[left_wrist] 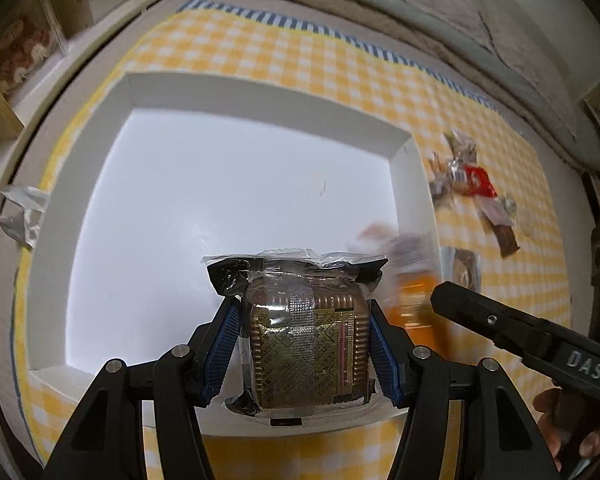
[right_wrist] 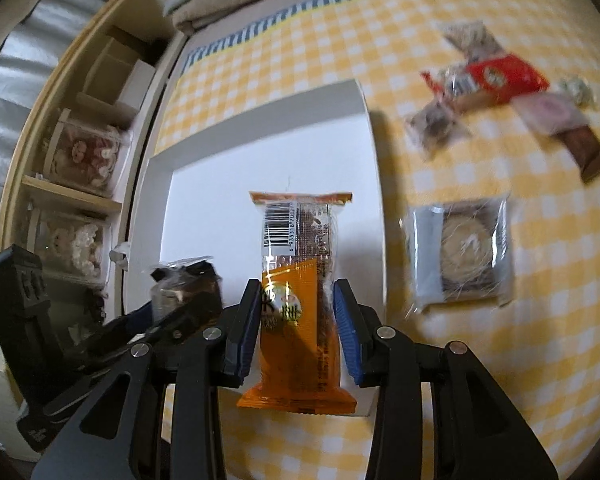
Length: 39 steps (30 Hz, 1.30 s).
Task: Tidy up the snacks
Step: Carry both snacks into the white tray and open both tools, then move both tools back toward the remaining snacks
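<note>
While the left gripper clamps a clear-wrapped brown biscuit pack over the white box, the right gripper straddles an orange snack bar. Its jaws look slightly parted; whether they press the wrapper is unclear

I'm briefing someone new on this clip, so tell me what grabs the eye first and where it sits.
First comes the white tray, bare inside, on the yellow checked cloth. Over its near edge each gripper carries a snack: the left gripper clamps a clear-wrapped brown cake, and an orange packet stands between the right gripper's fingers, with a gap on its right side. To the tray's right lies a loose heap of wrapped snacks.
</note>
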Motion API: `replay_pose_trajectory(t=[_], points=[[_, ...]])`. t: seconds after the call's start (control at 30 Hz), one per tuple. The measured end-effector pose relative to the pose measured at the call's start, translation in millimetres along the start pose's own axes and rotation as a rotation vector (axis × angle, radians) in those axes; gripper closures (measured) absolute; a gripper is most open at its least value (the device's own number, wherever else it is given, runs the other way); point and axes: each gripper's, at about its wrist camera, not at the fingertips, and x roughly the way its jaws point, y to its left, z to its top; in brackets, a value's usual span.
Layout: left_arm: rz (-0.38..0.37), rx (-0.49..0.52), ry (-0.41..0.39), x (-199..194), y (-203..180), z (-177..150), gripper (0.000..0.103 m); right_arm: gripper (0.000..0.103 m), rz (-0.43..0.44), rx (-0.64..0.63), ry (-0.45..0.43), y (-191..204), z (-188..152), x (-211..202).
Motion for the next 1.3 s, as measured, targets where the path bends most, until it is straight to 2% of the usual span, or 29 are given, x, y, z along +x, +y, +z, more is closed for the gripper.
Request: replay_pose_trajectory(t=[0.07,0.23,0.3,0.37,0.5,0.57,0.7,0.87,0.93,1.3], points=[[0.003,-0.002,0.02,6.1,0.2,0.3,0.044,0.056,0.005,0.027,0.02,-3.9,-1.4,2.4],[0.025,0.001,0.047,16.6,0.0,2.0,0.042,0.055,-0.03,-0.005,0.017,-6.1,-4.1,-5.2],[0.028,0.008,0.041,16.2,-1.6,1.6,0.036,0.055,-0.047,-0.034,0.014,-4.3,-5.3,-8.6],[0.044,0.018,0.022,12.7,-7.8,-2.2,0.022,0.055,-0.067,-0.067,0.014,-4.8,-7.6,-12.3],[0.051,0.016,-0.006,5.2,-12.6,-8.1,0.015,0.05,-0.093,-0.108,0.01,-7.4,-13.1,-18.6],[0.057,0.021,-0.01,2.2,-13.8,-12.5,0.01,0.042,-0.104,-0.122,0.004,-9.2,-14.6,-21.3],[0.069,0.028,-0.02,-2.9,-15.0,-17.5,0.0,0.032,-0.122,-0.15,-0.015,-12.7,-18.7,-29.4],[0.075,0.024,-0.034,-11.2,-10.3,-21.0,0.0,0.005,-0.141,-0.192,-0.046,-13.3,-23.1,-39.3],[0.087,0.028,-0.046,-16.0,-8.2,-23.9,0.0,0.0,-0.152,-0.215,-0.06,-12.0,-25.9,-43.0],[0.104,0.024,-0.131,-61.2,2.2,-42.5,0.0,0.0,-0.192,-0.311,-0.147,-3.8,-35.2,-62.2]])
